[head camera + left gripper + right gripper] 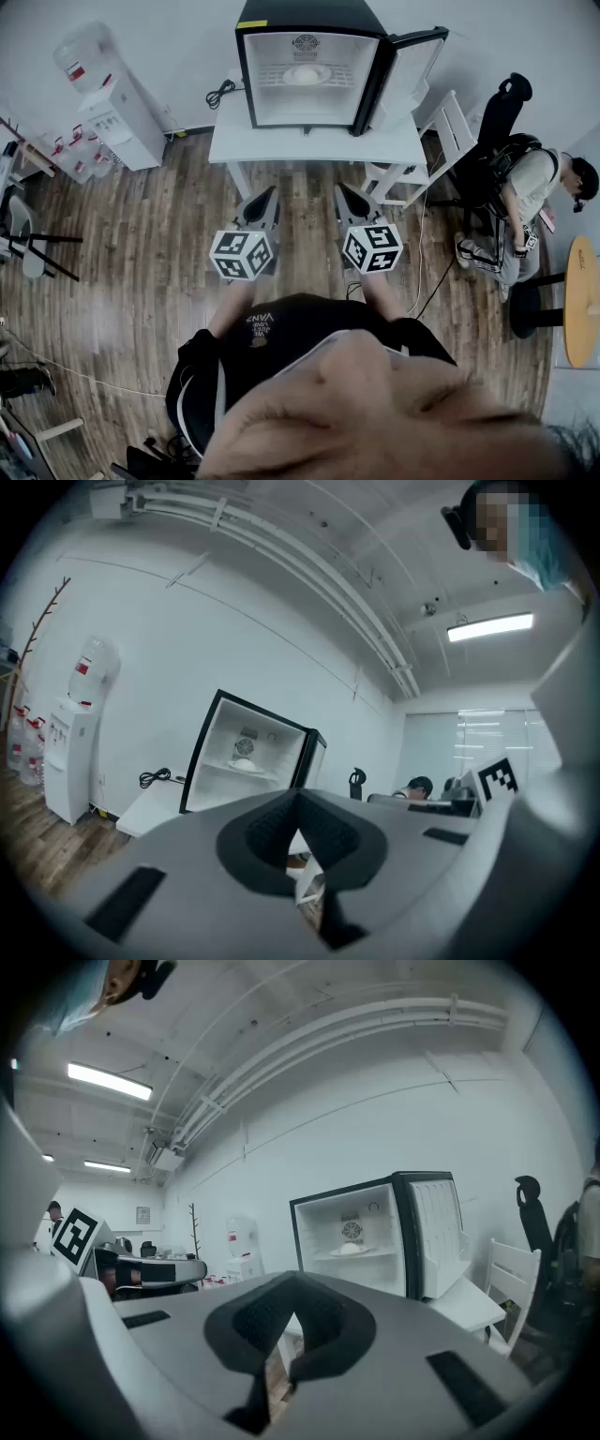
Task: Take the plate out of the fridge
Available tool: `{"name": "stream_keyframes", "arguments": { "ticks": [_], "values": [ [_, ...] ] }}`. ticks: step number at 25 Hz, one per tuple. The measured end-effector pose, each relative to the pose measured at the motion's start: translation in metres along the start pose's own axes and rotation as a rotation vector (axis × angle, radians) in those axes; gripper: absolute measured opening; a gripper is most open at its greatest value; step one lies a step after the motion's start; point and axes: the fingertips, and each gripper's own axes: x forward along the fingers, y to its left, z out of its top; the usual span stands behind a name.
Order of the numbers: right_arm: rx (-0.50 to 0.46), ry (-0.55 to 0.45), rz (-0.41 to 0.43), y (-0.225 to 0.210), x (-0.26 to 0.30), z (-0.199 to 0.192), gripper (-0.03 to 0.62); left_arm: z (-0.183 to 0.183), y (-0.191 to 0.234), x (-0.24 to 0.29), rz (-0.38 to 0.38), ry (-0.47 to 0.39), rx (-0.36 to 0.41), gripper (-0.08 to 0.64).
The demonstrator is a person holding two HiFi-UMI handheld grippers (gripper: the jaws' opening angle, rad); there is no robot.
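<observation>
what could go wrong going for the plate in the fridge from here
Both the left gripper and right gripper are shut: reaching in like that could shove the plate back on its wire shelf. The open door stands on the right, so the right gripper may knock it.

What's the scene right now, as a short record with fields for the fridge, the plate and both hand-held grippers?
fridge: stands on the white table, door swung open
plate: on the shelf inside the fridge, not yet taken out
left hand-held gripper: shut, empty, pointing towards the fridge, short of the table
right hand-held gripper: shut, empty, beside the left one
</observation>
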Motion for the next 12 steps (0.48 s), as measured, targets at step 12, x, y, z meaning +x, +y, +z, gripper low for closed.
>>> {"name": "stream_keyframes", "arguments": {
  "ticks": [12],
  "values": [
    [0.014,-0.017,-0.030,0.011,0.008,-0.001,0.012,-0.002,0.007,-0.003,-0.045,0.027,0.014,0.017]
  ]
}}
